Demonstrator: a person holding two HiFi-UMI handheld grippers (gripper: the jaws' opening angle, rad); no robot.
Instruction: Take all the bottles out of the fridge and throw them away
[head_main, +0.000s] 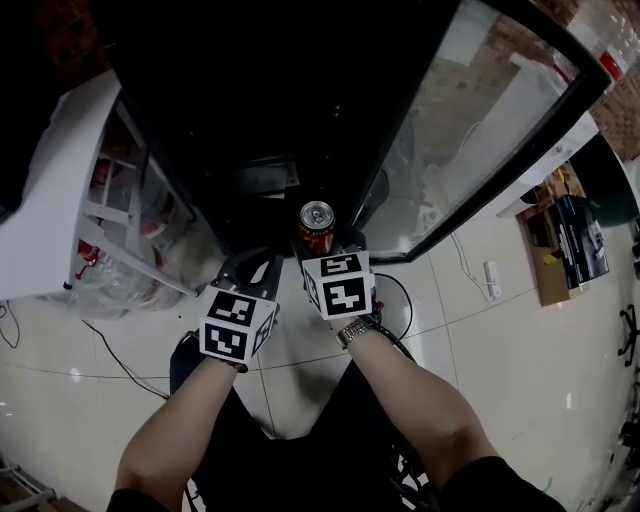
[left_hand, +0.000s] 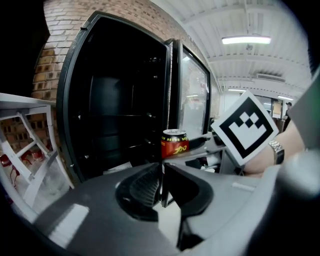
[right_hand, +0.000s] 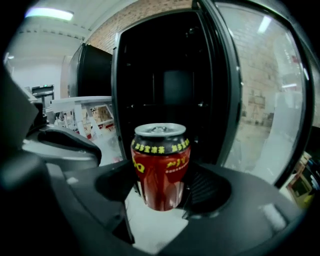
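Note:
A red drink can (right_hand: 161, 167) with a silver top stands upright between the jaws of my right gripper (right_hand: 161, 195), which is shut on it. The same can (head_main: 317, 228) is held in front of the open black fridge (head_main: 290, 110), and it also appears as a red can (left_hand: 174, 143) in the left gripper view. My left gripper (left_hand: 162, 187) is shut with nothing between its jaws, just left of the right gripper (head_main: 322, 258). The fridge interior is dark; I see no bottles in it.
The fridge's glass door (head_main: 480, 130) is swung open to the right. A white wire rack (head_main: 110, 215) with red items stands on the left. Cables (head_main: 120, 365) lie on the pale tiled floor. A box and dark items (head_main: 565, 245) are at the far right.

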